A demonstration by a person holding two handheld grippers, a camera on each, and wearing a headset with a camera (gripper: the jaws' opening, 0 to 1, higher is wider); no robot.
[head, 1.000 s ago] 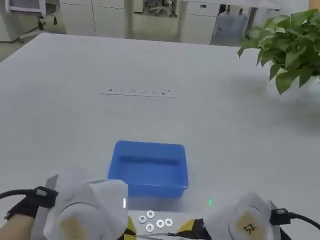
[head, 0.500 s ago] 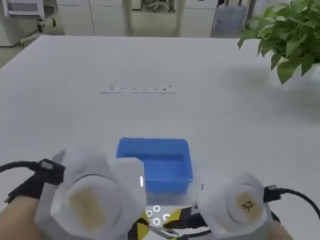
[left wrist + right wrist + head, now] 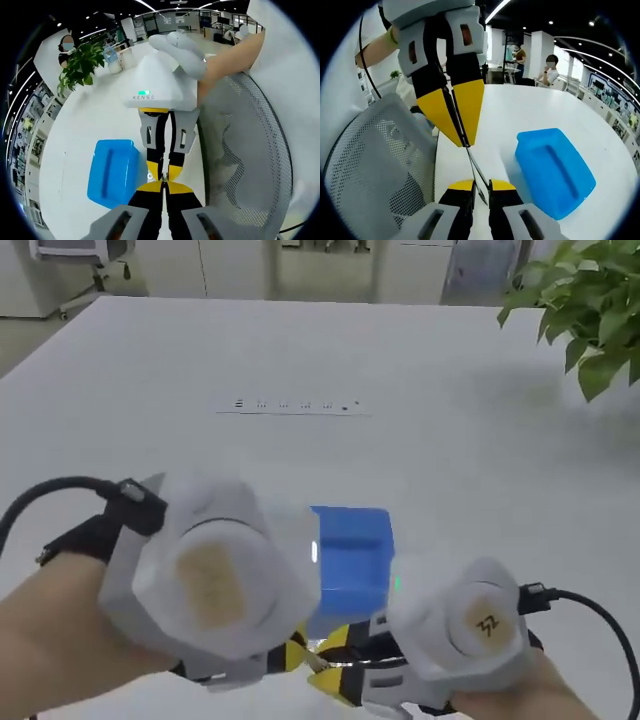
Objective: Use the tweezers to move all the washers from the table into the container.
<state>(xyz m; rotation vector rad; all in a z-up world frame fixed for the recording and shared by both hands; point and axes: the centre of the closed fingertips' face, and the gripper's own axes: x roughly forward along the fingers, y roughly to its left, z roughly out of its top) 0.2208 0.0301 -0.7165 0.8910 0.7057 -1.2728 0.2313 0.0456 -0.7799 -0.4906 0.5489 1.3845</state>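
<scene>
We are holding both tools low over the near edge of the white desk (image 3: 300,350), tips turned toward each other, with the tweezers (image 3: 472,165) running between them. The left tool (image 3: 162,184) is pinching the tweezers: in the right gripper view its yellow tips are pressing together on the thin metal arms, which are slanting down from there toward our other tool. The right tool (image 3: 481,189) is sitting with its jaws close on either side of the tweezers' lower end, a narrow gap showing between the yellow tips, and we cannot tell whether they are pressing on the metal. In the head view the two white tool bodies are filling the foreground, and the tweezers are showing as a thin silver line between the yellow and black tips. The blue container (image 3: 352,545) is resting on the desk just beyond the tools, partly covered by the left tool's body; in the right gripper view it is lying to the right of the tweezers, near them but apart. A grey mesh chair back (image 3: 370,165) is standing at the desk's edge beside us, and a green plant (image 3: 590,310) is sitting at the far right of the desk.
</scene>
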